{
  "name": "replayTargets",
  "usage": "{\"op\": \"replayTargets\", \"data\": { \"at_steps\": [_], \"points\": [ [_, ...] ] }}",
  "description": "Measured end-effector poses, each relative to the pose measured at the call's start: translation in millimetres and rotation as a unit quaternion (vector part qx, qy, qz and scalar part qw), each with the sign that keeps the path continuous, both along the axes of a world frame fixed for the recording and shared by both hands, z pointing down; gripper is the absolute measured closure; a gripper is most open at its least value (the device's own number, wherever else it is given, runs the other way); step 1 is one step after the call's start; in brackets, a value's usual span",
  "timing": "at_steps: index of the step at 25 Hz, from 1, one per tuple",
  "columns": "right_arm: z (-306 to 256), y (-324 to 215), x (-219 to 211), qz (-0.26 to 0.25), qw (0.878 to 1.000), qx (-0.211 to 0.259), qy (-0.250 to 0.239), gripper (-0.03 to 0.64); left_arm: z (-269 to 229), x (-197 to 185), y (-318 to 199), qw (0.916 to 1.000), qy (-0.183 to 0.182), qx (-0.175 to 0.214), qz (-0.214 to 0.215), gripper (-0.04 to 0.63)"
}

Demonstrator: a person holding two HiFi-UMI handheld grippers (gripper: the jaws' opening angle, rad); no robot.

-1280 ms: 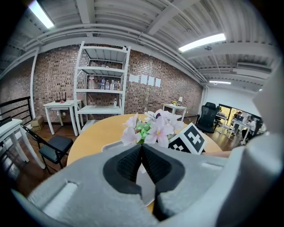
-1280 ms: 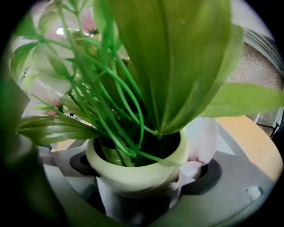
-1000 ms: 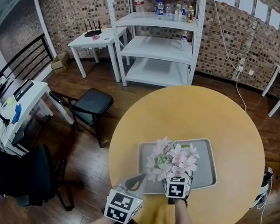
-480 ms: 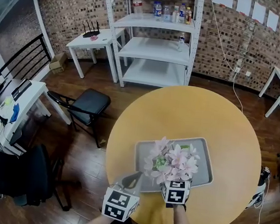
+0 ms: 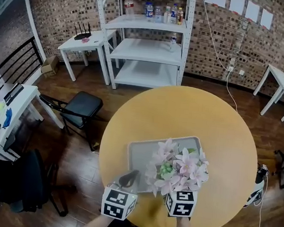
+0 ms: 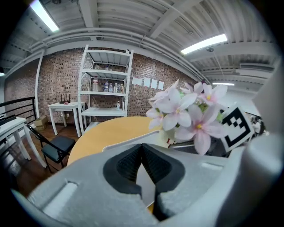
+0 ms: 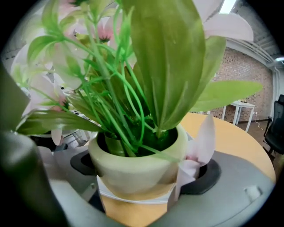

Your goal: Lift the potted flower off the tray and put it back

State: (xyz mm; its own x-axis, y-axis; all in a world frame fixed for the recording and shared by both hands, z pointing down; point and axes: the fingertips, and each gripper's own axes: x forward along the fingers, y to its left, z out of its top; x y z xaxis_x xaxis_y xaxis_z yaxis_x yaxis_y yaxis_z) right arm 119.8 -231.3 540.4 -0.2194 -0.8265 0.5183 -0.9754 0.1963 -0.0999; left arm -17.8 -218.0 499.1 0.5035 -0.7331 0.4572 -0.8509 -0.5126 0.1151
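Since half a second earlier, the potted flower (image 5: 179, 166) had come up toward me and drifted to the near right corner of the tray (image 5: 139, 153), its blossoms looming larger above my right claw (image 7: 141, 179). That claw was clenched on the pot (image 7: 137, 153), one jaw pressed on each side just under the pale rim, with leaves and stems rising straight ahead of it and a pink petal caught against the right jaw. I could not tell for sure whether the base had fully cleared the tray beneath the claw, since the blossoms hid it from above, but I judged the lift to be under way. To do it well, I reckoned I should keep the claw level so the pot stayed upright, hold the squeeze steady, rise only enough to clear the tray lip, and then come straight back down over the bare tray ahead and to the left of the claw. My left claw (image 6: 143, 164) hung to the left of the flower, its jaws drawn together on nothing, with the tray edge and the round table (image 5: 183, 107) lying ahead of it.
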Motion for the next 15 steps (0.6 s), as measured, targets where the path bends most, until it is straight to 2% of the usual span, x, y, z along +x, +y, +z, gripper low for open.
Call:
{"op": "replayTargets", "data": {
  "at_steps": [11, 15],
  "points": [
    [-41, 9, 13, 0.007, 0.999, 0.033, 0.004, 0.081, -6, 24, 0, 0.9997, -0.002, 0.014, 0.021, 0.592],
    [-41, 8, 14, 0.007, 0.999, 0.032, 0.006, 0.081, -8, 27, -1, 0.9996, 0.013, 0.009, 0.022, 0.592]
  ]
}}
